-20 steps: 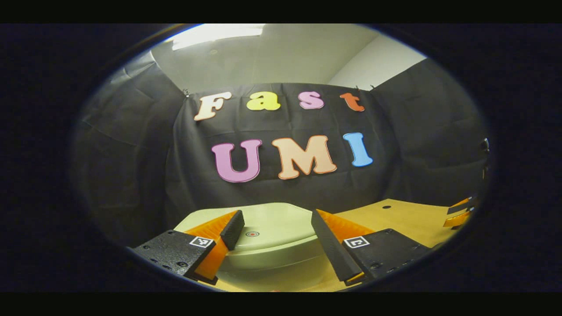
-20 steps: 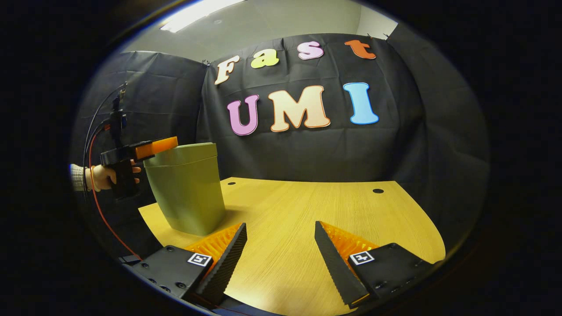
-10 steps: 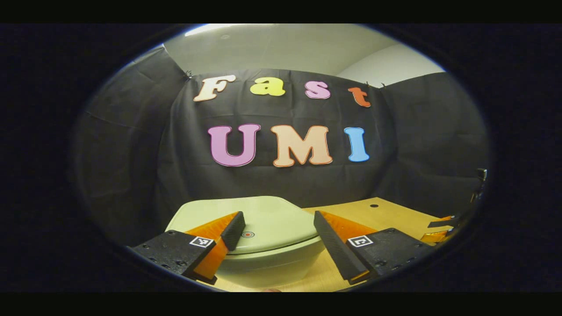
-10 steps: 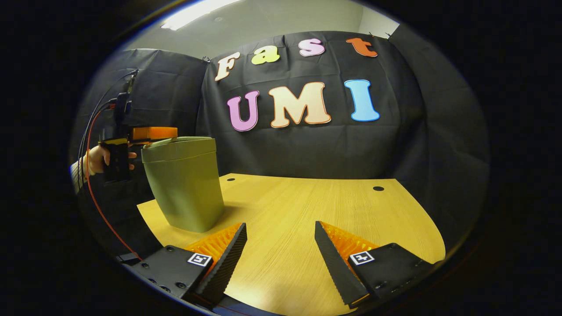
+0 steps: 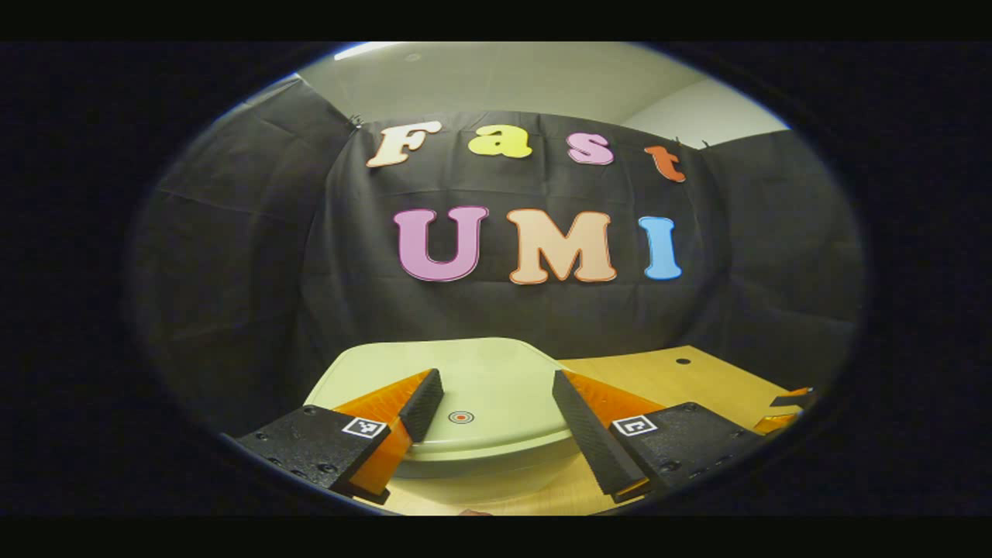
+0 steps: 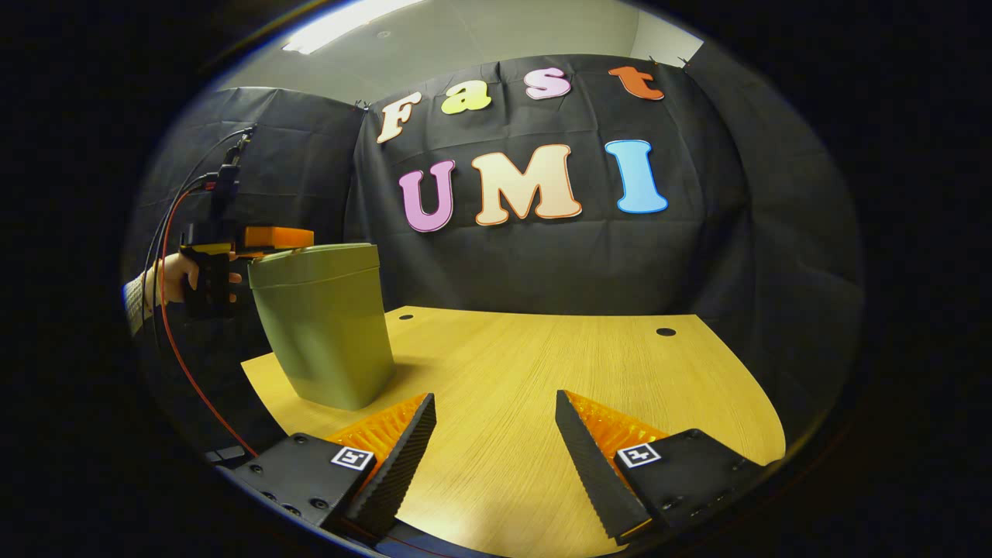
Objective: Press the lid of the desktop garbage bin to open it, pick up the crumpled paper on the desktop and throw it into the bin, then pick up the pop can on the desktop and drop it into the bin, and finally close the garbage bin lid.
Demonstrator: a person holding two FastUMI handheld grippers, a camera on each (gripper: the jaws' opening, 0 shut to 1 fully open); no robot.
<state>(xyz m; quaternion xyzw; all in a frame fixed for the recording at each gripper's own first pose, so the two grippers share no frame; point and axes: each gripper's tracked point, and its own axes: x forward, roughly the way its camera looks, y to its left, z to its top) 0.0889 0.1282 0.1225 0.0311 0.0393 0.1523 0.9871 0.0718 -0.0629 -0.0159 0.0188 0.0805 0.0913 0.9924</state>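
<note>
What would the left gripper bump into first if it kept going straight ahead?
Probably the bin's lid: the left gripper, jaws open, points low across it. If it skims over, the black cloth wall comes next.

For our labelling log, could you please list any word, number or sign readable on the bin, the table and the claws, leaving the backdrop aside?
Bin lid: no words; one small red ring mark, a sign without letters.
Bin body: no label seen.
Left claw: square black-and-white markers, coded patterns, not text.
Right claw: square markers of the same kind, not text.
Table: none.
</note>
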